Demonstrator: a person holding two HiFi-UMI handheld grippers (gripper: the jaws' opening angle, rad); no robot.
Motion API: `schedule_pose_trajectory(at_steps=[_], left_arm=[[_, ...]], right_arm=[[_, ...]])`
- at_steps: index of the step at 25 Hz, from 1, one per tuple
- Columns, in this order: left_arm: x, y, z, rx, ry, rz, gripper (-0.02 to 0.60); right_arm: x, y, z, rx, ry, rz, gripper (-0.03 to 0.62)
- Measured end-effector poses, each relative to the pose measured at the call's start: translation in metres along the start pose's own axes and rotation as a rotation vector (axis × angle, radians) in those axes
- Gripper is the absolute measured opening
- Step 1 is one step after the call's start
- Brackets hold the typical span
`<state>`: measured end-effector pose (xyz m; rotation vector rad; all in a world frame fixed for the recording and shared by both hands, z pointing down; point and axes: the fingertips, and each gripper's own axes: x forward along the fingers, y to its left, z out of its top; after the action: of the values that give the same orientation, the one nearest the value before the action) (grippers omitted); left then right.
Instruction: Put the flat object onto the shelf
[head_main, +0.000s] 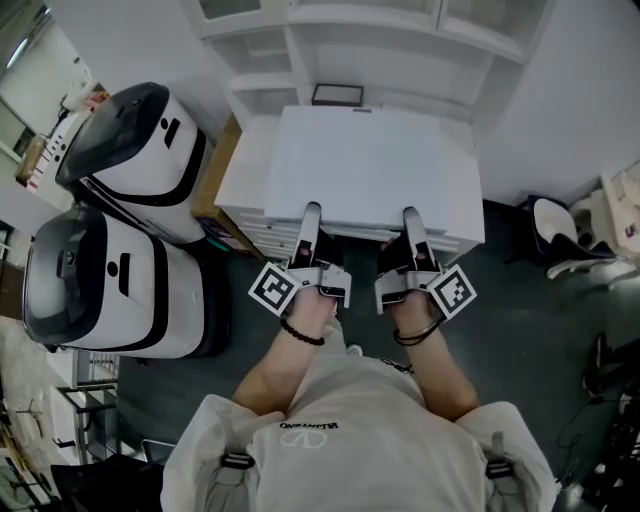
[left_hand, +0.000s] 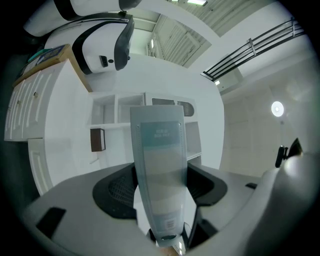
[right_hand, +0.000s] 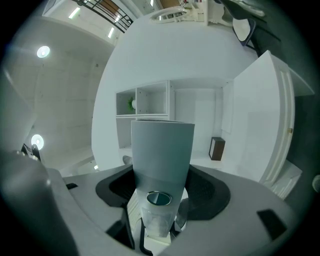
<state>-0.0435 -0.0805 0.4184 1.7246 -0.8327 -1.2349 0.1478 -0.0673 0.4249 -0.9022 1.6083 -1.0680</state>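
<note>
Left tongs (head_main: 312, 216) and right tongs (head_main: 410, 218) are each clamped on the near edge of the flat object (head_main: 372, 165), one toward each corner. We judge that this keeps so wide a panel level and stops it swinging. It lies flat above a low white drawer unit (head_main: 252, 222), short of the shelf (head_main: 400, 28), so it is not yet placed. It is a broad, thin, stiff-looking white rectangle with smooth matt faces and square corners, and its pale edge carries small print we cannot read

White machines (head_main: 140, 160), small dark frame (head_main: 337, 95)
</note>
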Motion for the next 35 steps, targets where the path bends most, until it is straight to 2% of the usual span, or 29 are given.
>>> schedule_pose_trajectory(at_steps=[15,24,35], left_arm=[[0.072,0.031,0.011,-0.019,0.024,-0.011,0.291],[0.146,0.043,0.044,-0.021,0.044,-0.026,0.291],[0.242,0.045,0.084,-0.03,0.098,-0.098,0.291]], right_arm=[[0.067,-0.016,0.026,-0.036,-0.026,0.004,0.299],[0.144,-0.022,0.036,-0.04,-0.05,0.015,0.299],[0.237,-0.011,0.051,-0.084,-0.111,0.075,0.299]])
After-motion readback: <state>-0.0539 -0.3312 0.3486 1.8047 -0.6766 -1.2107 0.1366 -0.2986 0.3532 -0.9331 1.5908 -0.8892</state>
